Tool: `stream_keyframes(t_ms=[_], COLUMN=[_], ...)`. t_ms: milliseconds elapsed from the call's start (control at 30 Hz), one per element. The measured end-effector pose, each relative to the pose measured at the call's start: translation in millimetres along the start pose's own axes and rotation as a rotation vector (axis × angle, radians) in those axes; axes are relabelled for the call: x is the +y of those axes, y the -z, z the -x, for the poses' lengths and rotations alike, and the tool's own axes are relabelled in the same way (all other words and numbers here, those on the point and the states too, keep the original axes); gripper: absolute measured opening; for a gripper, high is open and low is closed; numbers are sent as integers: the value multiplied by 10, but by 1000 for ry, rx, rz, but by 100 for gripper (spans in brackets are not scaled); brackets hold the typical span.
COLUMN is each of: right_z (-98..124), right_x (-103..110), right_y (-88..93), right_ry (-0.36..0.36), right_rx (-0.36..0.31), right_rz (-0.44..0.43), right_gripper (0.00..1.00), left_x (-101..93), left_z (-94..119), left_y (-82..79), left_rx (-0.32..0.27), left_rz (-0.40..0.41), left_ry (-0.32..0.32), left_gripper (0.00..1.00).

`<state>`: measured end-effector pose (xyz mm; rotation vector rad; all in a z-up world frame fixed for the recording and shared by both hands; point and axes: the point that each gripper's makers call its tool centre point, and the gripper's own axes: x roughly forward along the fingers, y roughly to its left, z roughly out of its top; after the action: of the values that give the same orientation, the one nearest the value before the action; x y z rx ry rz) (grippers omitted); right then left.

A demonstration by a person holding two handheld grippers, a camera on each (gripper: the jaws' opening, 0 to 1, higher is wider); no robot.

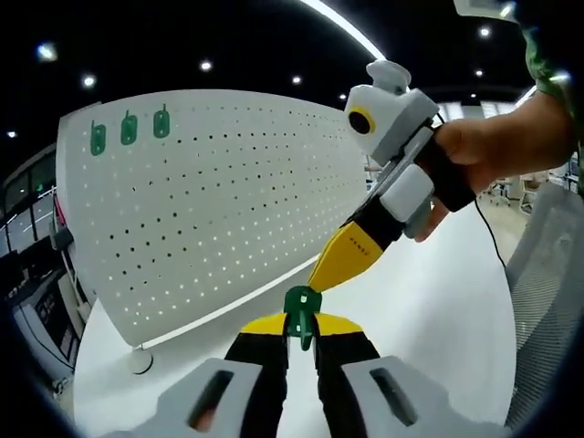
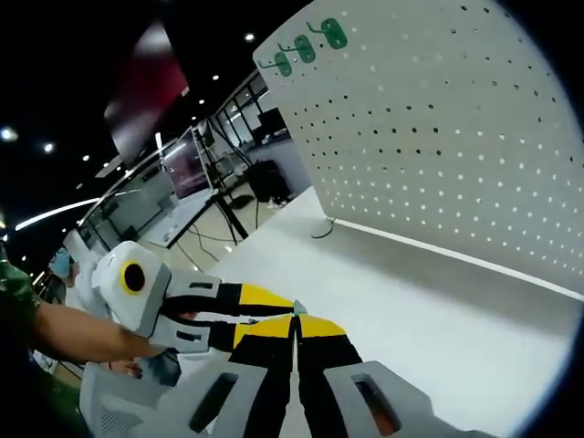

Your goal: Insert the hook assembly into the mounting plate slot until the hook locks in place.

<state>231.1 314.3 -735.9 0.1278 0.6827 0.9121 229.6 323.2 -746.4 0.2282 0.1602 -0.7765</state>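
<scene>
A green hook (image 1: pixel 302 313) stands upright between my left gripper's (image 1: pixel 301 323) yellow tips, which are shut on it. My right gripper (image 1: pixel 316 286) reaches in from the right, held by a hand (image 1: pixel 488 151); its yellow tips touch the hook's top. In the right gripper view, my right gripper (image 2: pixel 295 321) has its jaws pressed together, and the left gripper (image 2: pixel 285 304) meets it from the left. I cannot tell whether the right jaws pinch the hook. The white pegboard (image 1: pixel 237 201) stands behind with three green hooks (image 1: pixel 129 128) along its top edge; the pegboard (image 2: pixel 438 128) and hooks (image 2: pixel 305 47) show again.
The pegboard stands on a white table (image 1: pixel 429 301), on a round foot (image 1: pixel 139 361) at its near corner. A grey mesh chair back (image 1: pixel 547 292) is at the right. Desks and monitor stands (image 2: pixel 228 192) lie beyond the table.
</scene>
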Motion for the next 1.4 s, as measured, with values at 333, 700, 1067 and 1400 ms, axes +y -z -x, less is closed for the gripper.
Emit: stream_keyframes(t_ms=[333,700,1067,1400], right_z=[-3,-16,-2,11], right_x=[16,6,-10,-12], right_y=[-26,-6,-12,-50], right_ry=[-4,-2,-3,-3], right_rx=[-5,0,-3,-24], right_rz=[-17,-31,-50,-28], right_gripper=[0,0,0,4], left_x=[3,-1,-18,9], left_z=[5,3,-8,10], left_y=[-22,-59,-74,-92], left_rx=[-13,-20,-19,-20], left_rz=[-10,-13,-3,42], left_ry=[-3,-5,-2,-3], left_gripper=[4,3,2,2])
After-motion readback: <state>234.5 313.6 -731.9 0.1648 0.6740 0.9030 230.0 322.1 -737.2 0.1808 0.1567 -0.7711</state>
